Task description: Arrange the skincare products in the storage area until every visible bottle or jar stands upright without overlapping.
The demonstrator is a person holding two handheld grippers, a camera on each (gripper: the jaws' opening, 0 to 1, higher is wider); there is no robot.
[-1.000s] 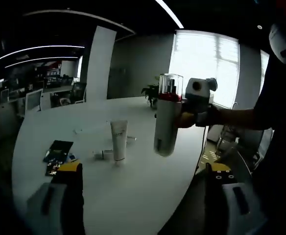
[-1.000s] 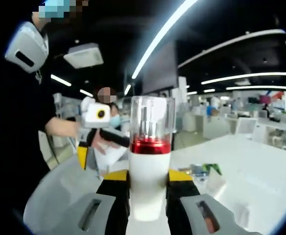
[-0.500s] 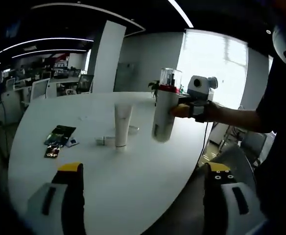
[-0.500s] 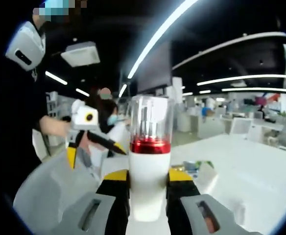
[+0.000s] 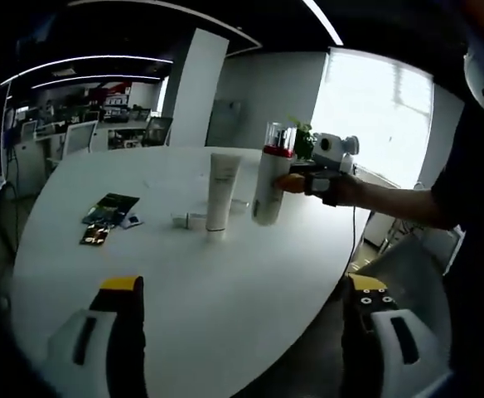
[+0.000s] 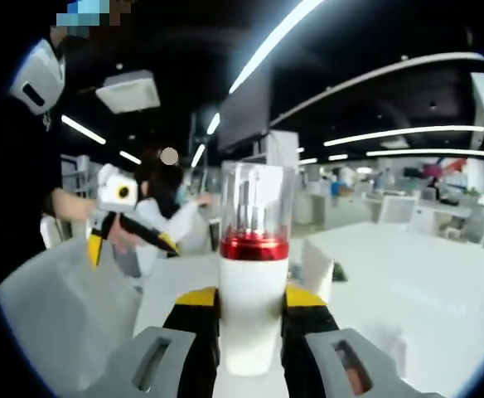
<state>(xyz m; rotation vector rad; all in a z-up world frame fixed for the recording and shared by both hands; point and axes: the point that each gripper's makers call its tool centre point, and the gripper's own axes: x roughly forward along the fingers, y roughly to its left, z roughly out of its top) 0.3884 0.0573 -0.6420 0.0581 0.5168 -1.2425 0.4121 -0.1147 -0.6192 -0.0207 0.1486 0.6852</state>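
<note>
A white bottle (image 5: pixel 269 181) with a red band and a clear cap is clamped in my right gripper (image 5: pixel 302 182), slightly tilted, its base low over the white table (image 5: pixel 225 290). Just left of it a white tube (image 5: pixel 222 192) stands upright on its cap. In the right gripper view the same bottle (image 6: pixel 253 282) rises between the yellow-tipped jaws of my right gripper (image 6: pixel 253 300), with the tube (image 6: pixel 317 269) right behind it. My left gripper (image 5: pixel 242 286) hovers over the near table edge, open, with nothing between its fingers. The left gripper (image 6: pixel 118 199) also appears far left, in a hand.
A small white item (image 5: pixel 188 220) lies flat beside the tube's foot. Dark packets (image 5: pixel 109 207) and a smaller one (image 5: pixel 93 235) lie at the left of the table. A potted plant (image 5: pixel 302 139) stands at the far edge. A person (image 6: pixel 163 215) sits beyond the table.
The right gripper has carried the bottle down and away, close beside the standing tube. The left gripper view has pulled back, showing more table. Both grips are unchanged.
</note>
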